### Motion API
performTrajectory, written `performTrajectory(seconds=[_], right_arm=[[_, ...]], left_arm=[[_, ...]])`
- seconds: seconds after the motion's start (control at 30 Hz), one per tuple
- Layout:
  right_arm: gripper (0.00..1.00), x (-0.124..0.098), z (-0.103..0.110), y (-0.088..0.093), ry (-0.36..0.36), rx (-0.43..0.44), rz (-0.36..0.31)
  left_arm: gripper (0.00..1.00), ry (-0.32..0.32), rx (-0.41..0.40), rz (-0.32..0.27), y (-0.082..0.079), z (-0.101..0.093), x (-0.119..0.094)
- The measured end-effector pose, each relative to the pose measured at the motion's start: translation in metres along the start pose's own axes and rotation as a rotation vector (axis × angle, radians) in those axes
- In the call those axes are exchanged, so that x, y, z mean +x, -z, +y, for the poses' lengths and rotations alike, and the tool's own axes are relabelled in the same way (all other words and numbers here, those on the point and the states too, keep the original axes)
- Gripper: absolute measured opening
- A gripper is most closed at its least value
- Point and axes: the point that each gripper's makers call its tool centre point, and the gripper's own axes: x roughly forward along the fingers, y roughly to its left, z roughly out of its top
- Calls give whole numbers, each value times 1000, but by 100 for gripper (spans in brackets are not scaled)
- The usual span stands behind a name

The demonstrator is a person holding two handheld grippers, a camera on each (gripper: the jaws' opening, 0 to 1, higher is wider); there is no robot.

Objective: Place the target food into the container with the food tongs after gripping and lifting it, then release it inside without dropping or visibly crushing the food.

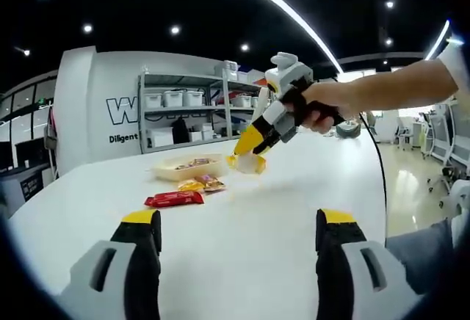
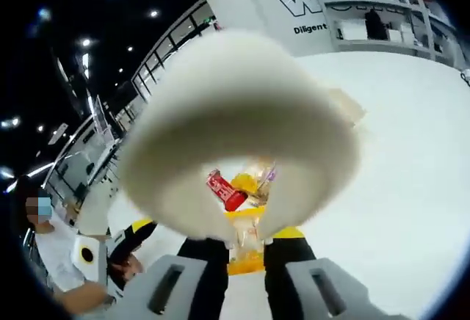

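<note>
The right gripper (image 1: 253,144), jaws closed on a yellow-wrapped snack (image 1: 247,163), is hovering beside the tray (image 1: 185,166) and should ease over before loosening, while the left gripper (image 1: 239,243) is idling wide over the tabletop (image 1: 242,210).

A clear packet with a yellow band (image 1: 247,163) is hanging pinched in the right gripper (image 1: 253,146), just right of centre in the left gripper view, beside a shallow beige container (image 1: 187,166) that is sitting on the white table, already holding brownish food. In the right gripper view's lower centre, the packet (image 2: 247,241) is sitting between closed jaws
</note>
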Motion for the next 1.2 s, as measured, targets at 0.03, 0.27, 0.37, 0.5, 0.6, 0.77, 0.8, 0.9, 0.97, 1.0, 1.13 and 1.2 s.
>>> performTrajectory(seconds=[0.03,0.27,0.37,0.5,0.6,0.77,0.8,0.9,0.97,1.0,1.13,1.2], right_arm=[[11,-1,-1,-3,1,-1,-6],[11,-2,-16,-30,48,-23,-42],[11,-3,-22,-51,86,-55,-95],[11,0,-24,-69,90,-51,-121],[12,6,-32,-81,112,-64,-132],[12,14,-44,-92,128,-53,-155],[12,16,-46,-94,131,-53,-157],[12,27,-56,-98,141,-53,-156],[12,32,-61,-100,154,-66,-155],[12,37,-64,-99,158,-77,-148],[13,54,-72,-93,158,-84,-116],[13,57,-74,-92,159,-86,-110]], left_arm=[[85,1,-2,2,0,0,0],[85,2,-6,-3,0,0,0],[85,1,-2,1,1,0,0],[85,-3,-3,3,1,1,1],[85,-4,15,25,5,1,2],[85,2,18,24,6,2,3],[85,0,14,24,6,3,3],[85,6,10,13,5,2,2],[85,13,4,15,5,1,3],[85,12,2,13,5,1,3],[85,12,-5,15,5,0,3],[84,12,-5,19,6,0,3]])
